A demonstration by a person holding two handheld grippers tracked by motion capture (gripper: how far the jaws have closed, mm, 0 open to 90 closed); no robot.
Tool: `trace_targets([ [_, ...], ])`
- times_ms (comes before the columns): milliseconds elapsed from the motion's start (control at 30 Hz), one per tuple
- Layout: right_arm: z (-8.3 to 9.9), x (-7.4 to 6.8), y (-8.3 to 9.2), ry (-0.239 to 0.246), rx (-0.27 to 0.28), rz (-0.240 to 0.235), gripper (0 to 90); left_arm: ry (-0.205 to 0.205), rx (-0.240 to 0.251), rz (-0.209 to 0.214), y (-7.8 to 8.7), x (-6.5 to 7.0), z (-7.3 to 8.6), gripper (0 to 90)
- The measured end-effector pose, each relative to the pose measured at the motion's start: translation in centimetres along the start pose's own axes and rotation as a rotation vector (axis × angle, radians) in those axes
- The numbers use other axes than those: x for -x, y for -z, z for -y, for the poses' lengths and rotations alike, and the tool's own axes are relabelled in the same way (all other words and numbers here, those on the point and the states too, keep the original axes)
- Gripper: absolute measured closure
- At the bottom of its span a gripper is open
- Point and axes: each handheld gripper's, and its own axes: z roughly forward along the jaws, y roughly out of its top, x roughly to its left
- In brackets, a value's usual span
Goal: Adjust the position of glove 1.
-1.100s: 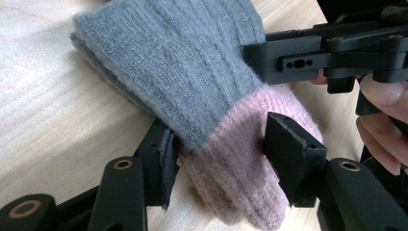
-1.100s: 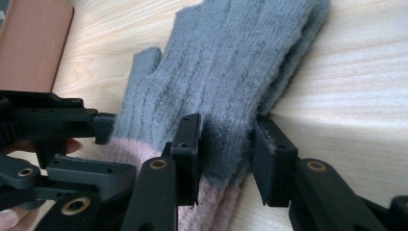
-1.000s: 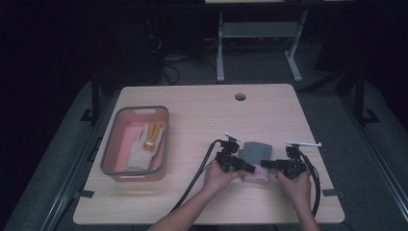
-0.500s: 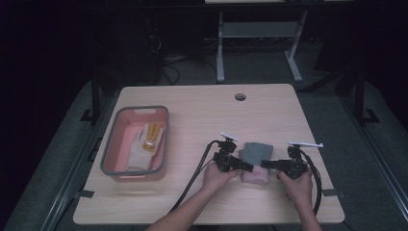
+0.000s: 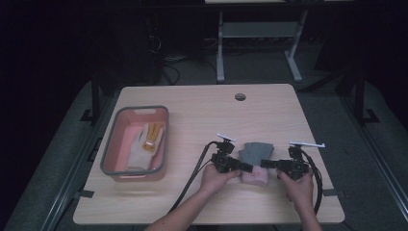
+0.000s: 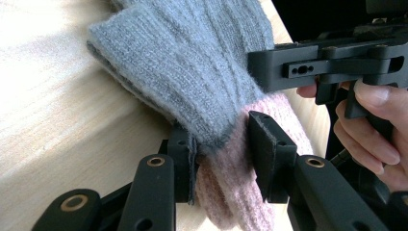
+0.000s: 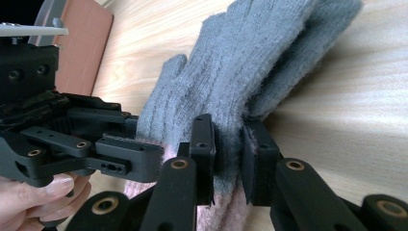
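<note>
A grey knitted glove (image 5: 256,151) with a pink cuff (image 5: 254,177) lies near the table's front right. My left gripper (image 5: 246,167) comes at the cuff from the left and my right gripper (image 5: 266,164) from the right. In the left gripper view the left gripper (image 6: 223,144) is shut on the glove (image 6: 192,62) where grey meets pink. In the right gripper view the right gripper (image 7: 230,144) pinches the glove's (image 7: 250,62) grey knit just above the cuff. Both pairs of jaws have just been closing with the glove between them.
A pink basket with a grey rim (image 5: 110,154) stands at the table's left and holds a white and yellow glove (image 5: 146,139). A round cable hole (image 5: 240,96) sits near the far edge. The grippers' black cables (image 5: 192,178) trail to the front edge.
Both hands stay at the same spot by the glove's cuff. The glove's grey part has shifted very slightly to the right.
</note>
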Motion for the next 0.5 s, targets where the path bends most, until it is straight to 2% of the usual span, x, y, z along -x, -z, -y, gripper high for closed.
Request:
trace_targets([
  [500, 0.0, -1.6, -0.1, 0.033, 0.019, -0.021, 76.9, -0.020, 0.023, 0.006, 1.8, 0.1, 0.1, 64.5],
])
